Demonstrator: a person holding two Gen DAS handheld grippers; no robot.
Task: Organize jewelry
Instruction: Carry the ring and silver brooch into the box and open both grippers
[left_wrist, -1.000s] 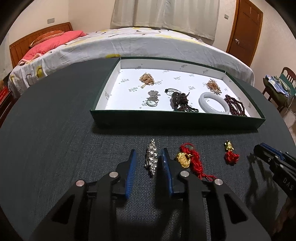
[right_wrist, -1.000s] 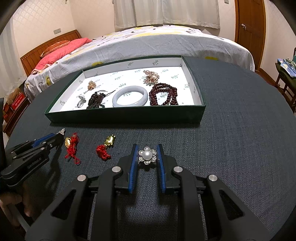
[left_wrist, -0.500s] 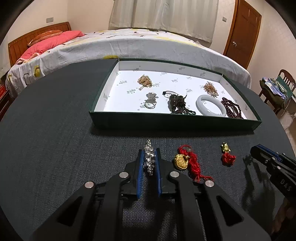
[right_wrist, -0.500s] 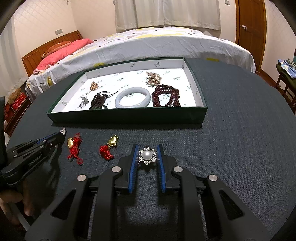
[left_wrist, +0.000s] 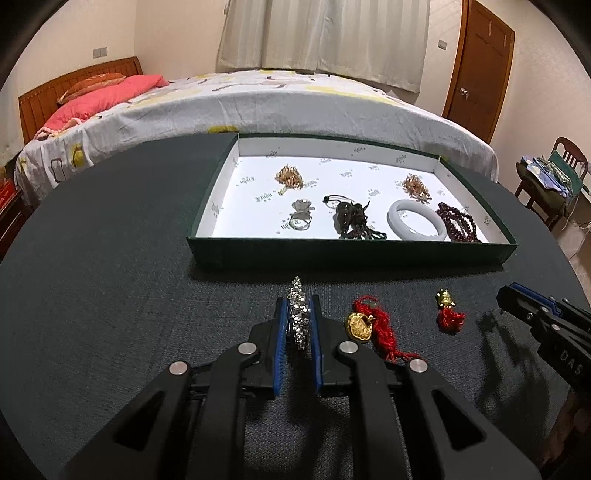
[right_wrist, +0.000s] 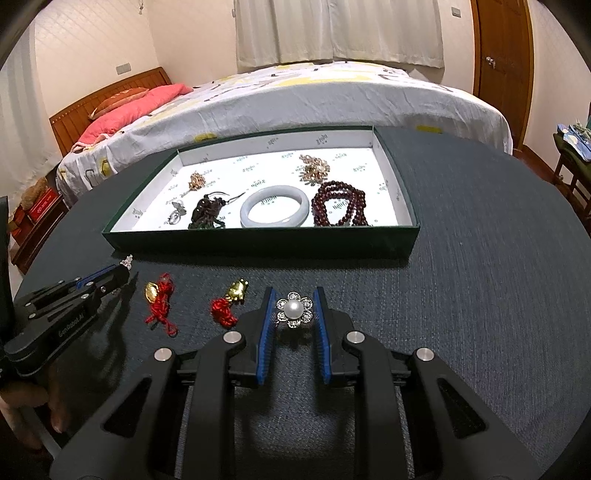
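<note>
My left gripper (left_wrist: 298, 306) is shut on a long silver rhinestone brooch (left_wrist: 297, 317), held just above the dark table; its tip shows in the right wrist view (right_wrist: 127, 261). My right gripper (right_wrist: 294, 299) is shut on a pearl flower brooch (right_wrist: 294, 309) and appears at the right edge of the left wrist view (left_wrist: 517, 299). A green box with a white lining (left_wrist: 343, 254) (right_wrist: 258, 243) stands beyond, holding a pale jade bangle (right_wrist: 274, 211), dark red beads (right_wrist: 341, 207), a dark pendant (right_wrist: 207, 214), gold pieces and a silver ring.
Two gold charms with red tassels lie on the table between the grippers (left_wrist: 369, 326) (left_wrist: 447, 312), also seen in the right wrist view (right_wrist: 159, 299) (right_wrist: 229, 301). A bed (left_wrist: 258, 99) stands behind the table. A chair (left_wrist: 554, 177) is at the far right.
My left gripper closed on the silver brooch and has lifted it slightly. My right gripper has kept its hold on the pearl brooch and barely moved.
</note>
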